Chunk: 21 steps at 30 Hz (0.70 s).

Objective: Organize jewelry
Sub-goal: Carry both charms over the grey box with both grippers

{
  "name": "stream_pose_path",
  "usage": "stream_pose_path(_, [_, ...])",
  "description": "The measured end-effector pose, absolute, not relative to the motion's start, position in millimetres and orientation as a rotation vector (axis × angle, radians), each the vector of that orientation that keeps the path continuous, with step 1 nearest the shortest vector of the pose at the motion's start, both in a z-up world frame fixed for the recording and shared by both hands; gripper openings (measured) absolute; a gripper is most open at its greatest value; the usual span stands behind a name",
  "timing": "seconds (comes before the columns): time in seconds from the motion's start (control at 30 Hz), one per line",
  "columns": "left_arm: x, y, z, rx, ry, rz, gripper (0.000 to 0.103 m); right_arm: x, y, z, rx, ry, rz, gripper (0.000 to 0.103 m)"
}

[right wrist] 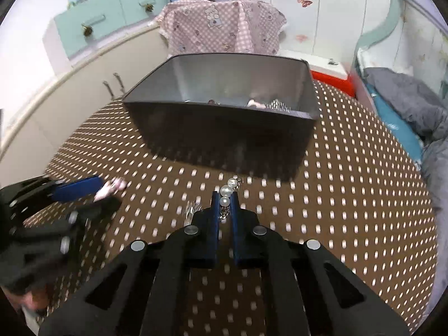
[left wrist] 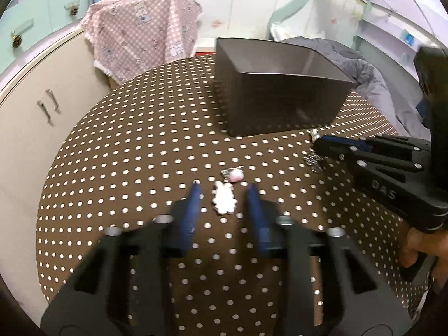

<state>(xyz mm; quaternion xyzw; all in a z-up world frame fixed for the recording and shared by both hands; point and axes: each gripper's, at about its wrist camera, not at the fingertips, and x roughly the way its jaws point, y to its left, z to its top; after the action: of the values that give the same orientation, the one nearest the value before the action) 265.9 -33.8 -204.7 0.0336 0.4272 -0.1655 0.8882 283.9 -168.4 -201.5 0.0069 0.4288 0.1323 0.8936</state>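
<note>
Right wrist view shows the dotted worktop (right wrist: 350, 196) carrying a dark box (right wrist: 224, 128) that already holds some jewelry at its far side. Just before the box, the right hand-held gripper (right wrist: 224, 196) is closed on a pearl piece (right wrist: 225, 193), its small chain dangling between the fingers; it looks light, slippery and loose, best pinched at the beads. The left hand-held gripper (left wrist: 224, 187) stands open around a white charm (left wrist: 223, 200) lying flat on the worktop, a pink bead (left wrist: 236, 175) just beyond; flat and thin, it probably needs an edge pinch.
</note>
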Motion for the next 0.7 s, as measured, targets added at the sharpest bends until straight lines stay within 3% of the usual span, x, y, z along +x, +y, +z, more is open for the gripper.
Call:
stream_pose_path(0.33, [251,-34,-197,0.028,0.881,-0.391,0.016,233,-211,-167,0.113,0.831,0.336,0.006])
stream_pose_path(0.7, [235,-17,-142,0.016,0.76,-0.4,0.016,225,-220,-98,0.087,0.692,0.434,0.006])
